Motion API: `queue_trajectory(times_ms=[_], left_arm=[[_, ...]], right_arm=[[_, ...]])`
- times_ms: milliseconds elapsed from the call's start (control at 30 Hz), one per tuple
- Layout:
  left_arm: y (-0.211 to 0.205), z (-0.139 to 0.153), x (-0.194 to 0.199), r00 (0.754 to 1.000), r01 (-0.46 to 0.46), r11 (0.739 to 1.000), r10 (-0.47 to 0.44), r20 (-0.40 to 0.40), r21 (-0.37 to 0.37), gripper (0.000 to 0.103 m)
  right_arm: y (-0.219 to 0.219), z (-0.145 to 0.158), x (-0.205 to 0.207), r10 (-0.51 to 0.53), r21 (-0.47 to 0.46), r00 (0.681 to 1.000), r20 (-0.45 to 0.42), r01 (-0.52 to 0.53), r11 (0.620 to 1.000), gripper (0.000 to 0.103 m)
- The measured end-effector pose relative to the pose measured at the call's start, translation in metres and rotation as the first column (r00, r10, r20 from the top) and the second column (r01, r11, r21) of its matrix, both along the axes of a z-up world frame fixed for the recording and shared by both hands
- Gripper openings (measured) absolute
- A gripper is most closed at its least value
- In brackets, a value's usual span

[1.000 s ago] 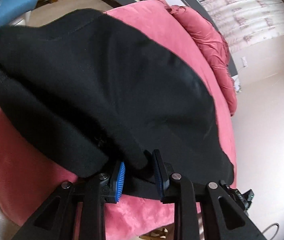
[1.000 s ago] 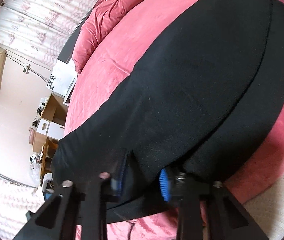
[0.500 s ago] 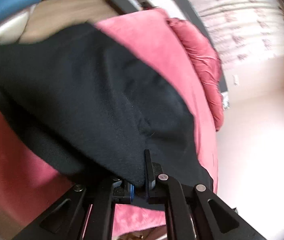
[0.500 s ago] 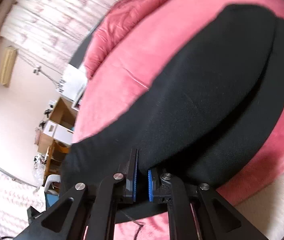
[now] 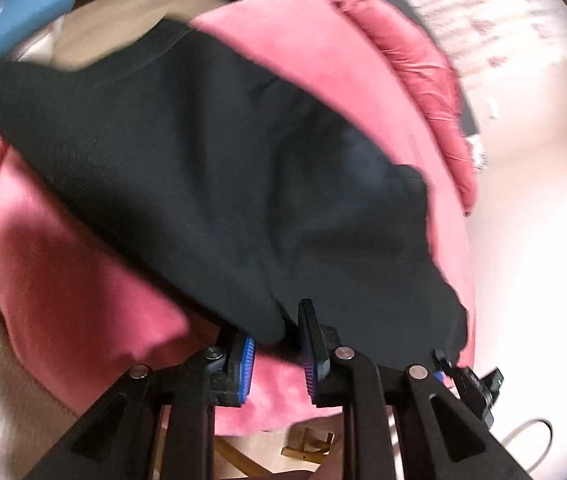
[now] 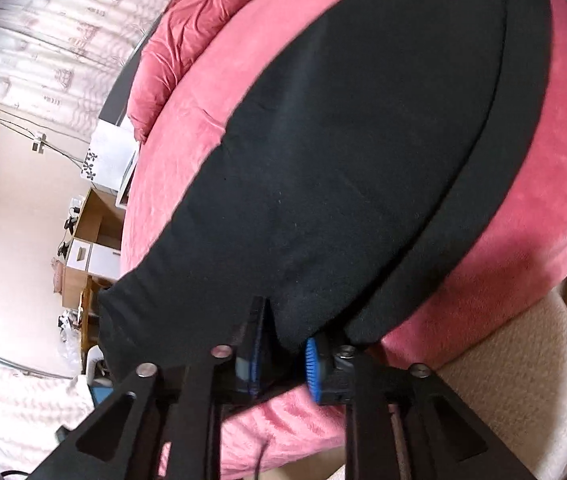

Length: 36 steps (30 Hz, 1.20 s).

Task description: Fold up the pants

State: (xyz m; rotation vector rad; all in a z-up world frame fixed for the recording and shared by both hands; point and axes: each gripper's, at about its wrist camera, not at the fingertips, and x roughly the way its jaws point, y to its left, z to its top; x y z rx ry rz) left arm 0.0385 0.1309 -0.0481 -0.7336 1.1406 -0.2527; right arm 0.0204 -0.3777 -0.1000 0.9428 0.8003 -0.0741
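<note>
Black pants (image 5: 211, 168) lie folded in layers on a pink bed cover (image 5: 83, 272); they also fill the right wrist view (image 6: 363, 168). My left gripper (image 5: 275, 356) is at the near edge of the pants, its jaws open with a rounded fold of black cloth sitting loosely between the blue pads. My right gripper (image 6: 281, 364) is at the other near edge, jaws open with a fold of cloth hanging between them.
A pink quilt (image 5: 415, 80) is bunched at the far side of the bed. A cream blanket (image 6: 515, 380) lies under the bed cover's near edge. Wooden furniture and white boxes (image 6: 95, 248) stand by the wall. A blue object (image 5: 15, 20) is at the upper left.
Both grippers were clamped on the pants' folded edge half a second ago; both jaws have now opened, leaving the cloth loose on the bed.
</note>
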Motion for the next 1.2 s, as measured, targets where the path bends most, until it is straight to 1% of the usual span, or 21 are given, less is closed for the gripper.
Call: queue_trajectory(times_ms=[33, 100, 233, 300, 367, 400, 433, 500, 567, 633, 700, 800, 833, 867, 933, 967, 1067, 1100, 1133, 1167, 1200], left_arm=[[-0.003, 0.013, -0.004, 0.999, 0.009, 1.000, -0.009, 0.041, 0.008, 0.020], [-0.004, 0.029, -0.006, 0.994, 0.018, 0.999, -0.021, 0.107, 0.027, 0.020], [-0.011, 0.058, -0.010, 0.970, 0.039, 0.998, -0.047, 0.239, 0.039, 0.020], [-0.018, 0.069, -0.007, 0.949, 0.109, 0.993, -0.117, 0.292, 0.042, 0.020], [-0.029, 0.081, -0.013, 0.929, 0.175, 0.984, -0.180, 0.323, 0.044, 0.019], [-0.034, 0.085, -0.013, 0.914, 0.196, 0.979, -0.206, 0.350, 0.062, 0.020], [-0.039, 0.089, -0.012, 0.905, 0.212, 0.973, -0.229, 0.359, 0.086, 0.020], [-0.057, 0.088, 0.002, 0.899, 0.238, 0.955, -0.286, 0.333, 0.179, 0.020], [-0.067, 0.076, 0.021, 0.891, 0.257, 0.943, -0.317, 0.325, 0.213, 0.020], [-0.078, 0.054, 0.047, 0.889, 0.279, 0.922, -0.353, 0.293, 0.268, 0.020], [-0.086, 0.036, 0.074, 0.898, 0.268, 0.910, -0.355, 0.260, 0.315, 0.020], [-0.087, 0.012, 0.107, 0.932, 0.239, 0.909, -0.313, 0.183, 0.342, 0.020], [-0.080, 0.002, 0.116, 0.951, 0.210, 0.928, -0.266, 0.155, 0.308, 0.020], [-0.074, -0.006, 0.118, 0.963, 0.188, 0.943, -0.232, 0.137, 0.274, 0.020], [-0.048, -0.024, 0.124, 0.985, 0.121, 0.978, -0.140, 0.105, 0.172, 0.009], [-0.035, -0.029, 0.123, 0.990, 0.082, 0.985, -0.098, 0.099, 0.152, 0.003], [-0.015, -0.023, 0.114, 0.993, 0.034, 0.993, -0.046, 0.104, 0.112, 0.000], [-0.015, -0.018, 0.110, 0.994, 0.030, 0.994, -0.041, 0.105, 0.104, 0.007], [-0.019, -0.010, 0.108, 0.991, 0.044, 0.995, -0.055, 0.120, 0.090, 0.011], [-0.029, -0.001, 0.108, 0.983, 0.095, 0.992, -0.107, 0.150, 0.084, 0.015], [-0.044, 0.007, 0.109, 0.967, 0.164, 0.980, -0.182, 0.176, 0.110, 0.015]], right_arm=[[-0.001, 0.004, -0.002, -0.012, -0.009, 1.000, 0.018, 0.013, 1.000, 0.040], [-0.008, 0.012, -0.004, -0.054, -0.045, 0.997, 0.054, 0.057, 0.997, 0.041], [-0.034, 0.018, 0.003, -0.131, -0.073, 0.987, 0.093, 0.138, 0.988, 0.041], [-0.050, 0.018, 0.006, -0.175, -0.069, 0.978, 0.115, 0.184, 0.981, 0.041], [-0.057, 0.016, 0.008, -0.205, -0.059, 0.973, 0.109, 0.213, 0.975, 0.041], [-0.059, 0.012, 0.009, -0.218, -0.039, 0.970, 0.107, 0.223, 0.974, 0.041], [-0.061, 0.006, 0.009, -0.226, -0.016, 0.969, 0.104, 0.229, 0.973, 0.041], [-0.060, -0.004, 0.011, -0.245, 0.016, 0.966, 0.083, 0.245, 0.969, 0.041], [-0.067, -0.005, 0.011, -0.266, 0.053, 0.960, 0.088, 0.262, 0.964, 0.041], [-0.082, -0.001, 0.009, -0.298, 0.055, 0.950, 0.094, 0.294, 0.954, 0.041], [-0.093, 0.001, 0.007, -0.319, 0.051, 0.944, 0.087, 0.316, 0.948, 0.042], [-0.105, -0.004, 0.006, -0.337, 0.080, 0.940, 0.058, 0.332, 0.940, 0.042], [-0.105, -0.005, 0.006, -0.338, 0.083, 0.940, 0.052, 0.333, 0.939, 0.042], [-0.106, -0.006, 0.005, -0.335, 0.083, 0.941, 0.048, 0.331, 0.940, 0.042], [-0.107, -0.008, 0.006, -0.331, 0.069, 0.943, 0.035, 0.328, 0.942, 0.042], [-0.108, -0.009, 0.006, -0.330, 0.072, 0.943, 0.034, 0.327, 0.942, 0.042], [-0.111, -0.013, 0.008, -0.325, 0.068, 0.945, 0.029, 0.323, 0.944, 0.042], [-0.111, -0.014, 0.009, -0.320, 0.057, 0.947, 0.029, 0.318, 0.946, 0.042], [-0.109, -0.014, 0.012, -0.314, 0.039, 0.949, 0.031, 0.313, 0.949, 0.042], [-0.107, -0.015, 0.010, -0.313, 0.028, 0.949, 0.033, 0.312, 0.950, 0.042], [-0.106, -0.015, 0.010, -0.312, 0.017, 0.949, 0.037, 0.311, 0.950, 0.042]])
